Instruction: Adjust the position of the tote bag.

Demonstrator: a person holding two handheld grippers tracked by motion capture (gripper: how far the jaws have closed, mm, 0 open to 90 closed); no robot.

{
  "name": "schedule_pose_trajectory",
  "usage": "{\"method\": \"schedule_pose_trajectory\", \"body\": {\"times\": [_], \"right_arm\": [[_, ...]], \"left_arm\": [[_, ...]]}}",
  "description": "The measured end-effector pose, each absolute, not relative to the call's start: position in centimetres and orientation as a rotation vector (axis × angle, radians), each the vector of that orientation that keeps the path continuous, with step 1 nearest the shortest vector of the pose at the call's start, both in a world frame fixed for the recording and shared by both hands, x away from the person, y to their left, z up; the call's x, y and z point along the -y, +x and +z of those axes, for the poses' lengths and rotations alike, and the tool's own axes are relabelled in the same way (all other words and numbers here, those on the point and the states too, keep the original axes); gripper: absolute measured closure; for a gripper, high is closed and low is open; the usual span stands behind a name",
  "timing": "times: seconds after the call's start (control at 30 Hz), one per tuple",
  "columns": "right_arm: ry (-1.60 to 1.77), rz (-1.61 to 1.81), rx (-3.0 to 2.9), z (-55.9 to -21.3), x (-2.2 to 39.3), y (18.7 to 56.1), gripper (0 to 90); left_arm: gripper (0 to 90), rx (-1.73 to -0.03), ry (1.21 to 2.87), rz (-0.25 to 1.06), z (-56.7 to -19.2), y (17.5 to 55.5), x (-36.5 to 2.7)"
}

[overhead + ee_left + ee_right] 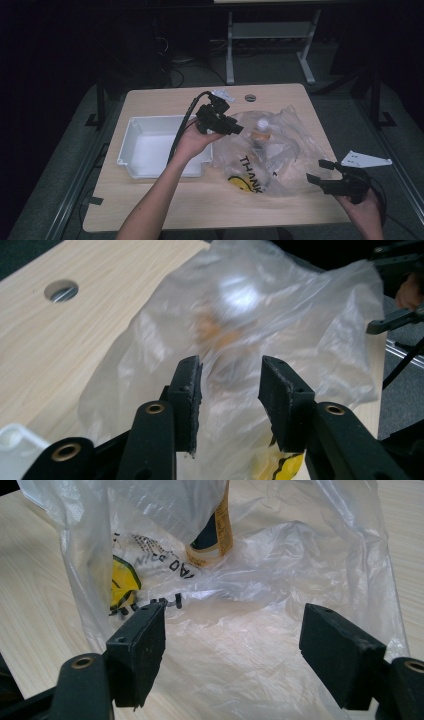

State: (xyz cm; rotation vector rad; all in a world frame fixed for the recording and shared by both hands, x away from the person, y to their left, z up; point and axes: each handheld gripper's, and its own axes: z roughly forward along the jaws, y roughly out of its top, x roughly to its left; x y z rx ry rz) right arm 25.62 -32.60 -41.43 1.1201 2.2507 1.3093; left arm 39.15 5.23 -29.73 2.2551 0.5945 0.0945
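We held our left tool (235,129) partly open over the plastic bag (280,150) on the bench (165,200) — nothing between its pads. Our right tool (320,170) stood wide open beside the bag — empty.

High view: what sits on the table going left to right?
White rectangular plastic bin → left gripper, held over the bag's left edge → clear crumpled plastic bag with black lettering and a yellow smiley → right gripper, open at the bag's right edge.
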Motion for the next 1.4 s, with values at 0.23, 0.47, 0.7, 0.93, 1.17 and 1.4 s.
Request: {"method": "schedule_pose_trajectory", "body": {"times": [0.23, 0.47, 0.7, 0.93, 1.17, 1.4], "right_arm": [[1.127, 1.316, -2.255, -41.5, 32.7, 25.8, 26.0], [1.126, 1.318, -2.26, -41.6, 32.8, 26.0, 26.0], [1.138, 1.331, -2.249, -41.7, 33.2, 26.2, 26.0], [1.117, 1.339, -2.249, -41.3, 33.0, 26.5, 26.1], [1.099, 1.368, -2.25, -40.5, 33.0, 27.5, 26.2], [1.081, 1.366, -2.26, -39.7, 33.0, 28.3, 26.3]], "left_arm": [[50.7, -0.554, 2.265, 0.081, -29.1, 39.6, -3.5], [34.3, -0.52, 2.265, 0.047, -29.1, 40.3, -1.8], [31.7, -0.501, 2.318, 0.028, -29.7, 41.3, -0.6], [35.3, -0.533, 2.351, 0.002, -30.9, 42.3, -0.3], [47.5, -0.528, 2.365, 0.0, -31.7, 42.9, -0.1], [61.8, -0.503, 2.4, -0.001, -32.3, 43.2, -0.1]]}}
